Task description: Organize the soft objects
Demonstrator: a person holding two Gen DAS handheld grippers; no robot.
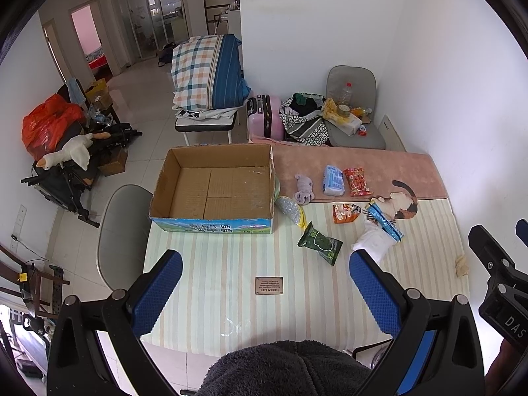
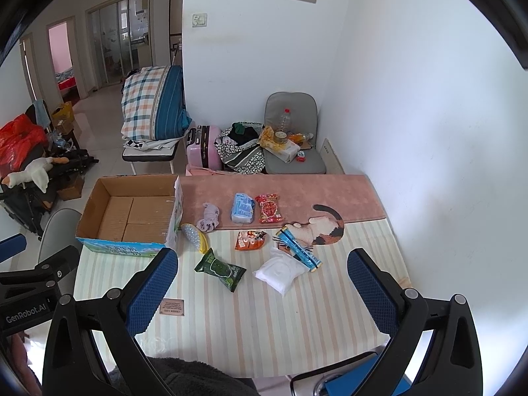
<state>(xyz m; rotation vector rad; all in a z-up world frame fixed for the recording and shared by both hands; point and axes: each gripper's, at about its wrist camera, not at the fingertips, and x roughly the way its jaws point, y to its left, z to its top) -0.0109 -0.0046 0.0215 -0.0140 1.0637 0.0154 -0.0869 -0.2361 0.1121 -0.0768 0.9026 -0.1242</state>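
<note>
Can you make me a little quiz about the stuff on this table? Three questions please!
1. True or false: the cardboard box already has packets inside it.
2. Which thing lies nearest the box? A) the white pouch B) the silver and yellow scrubber C) the red snack packet
3. Fill in the gap: the left gripper and the right gripper are both ____ and hold nothing.

Key
1. False: only bare cardboard shows inside.
2. B: it sits right beside the box wall.
3. Open.
</note>
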